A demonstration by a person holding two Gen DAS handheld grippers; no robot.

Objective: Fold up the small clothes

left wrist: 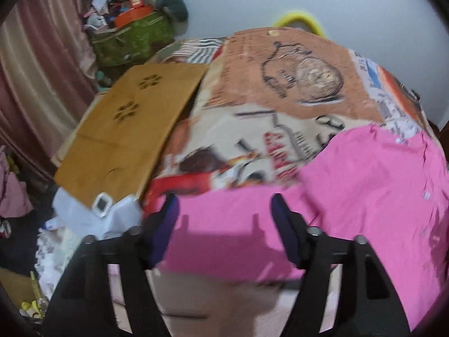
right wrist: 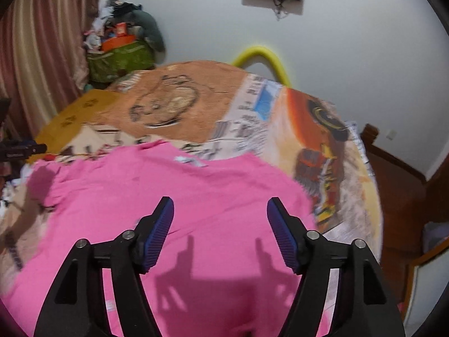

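Both the left gripper (left wrist: 224,205) and right gripper (right wrist: 220,207) hung released and empty above the pink garment (right wrist: 168,196) spread across the frames' lower half on the printed bedspread (right wrist: 196,104) — seemingly between folds, the next move needing a fresh edge pinched.

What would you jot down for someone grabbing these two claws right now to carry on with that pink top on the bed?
Left claw: open, nothing in it, above the near-left edge of the pink garment.
Right claw: open, nothing in it, over the middle of the garment.
Garment: spread on the printed bedcover, not held by either claw. A yellow-brown board lies to its left.
Done: the garment is laid out fairly flat; whether any fold is made is unclear.
Left: probably grip its edges and fold it.
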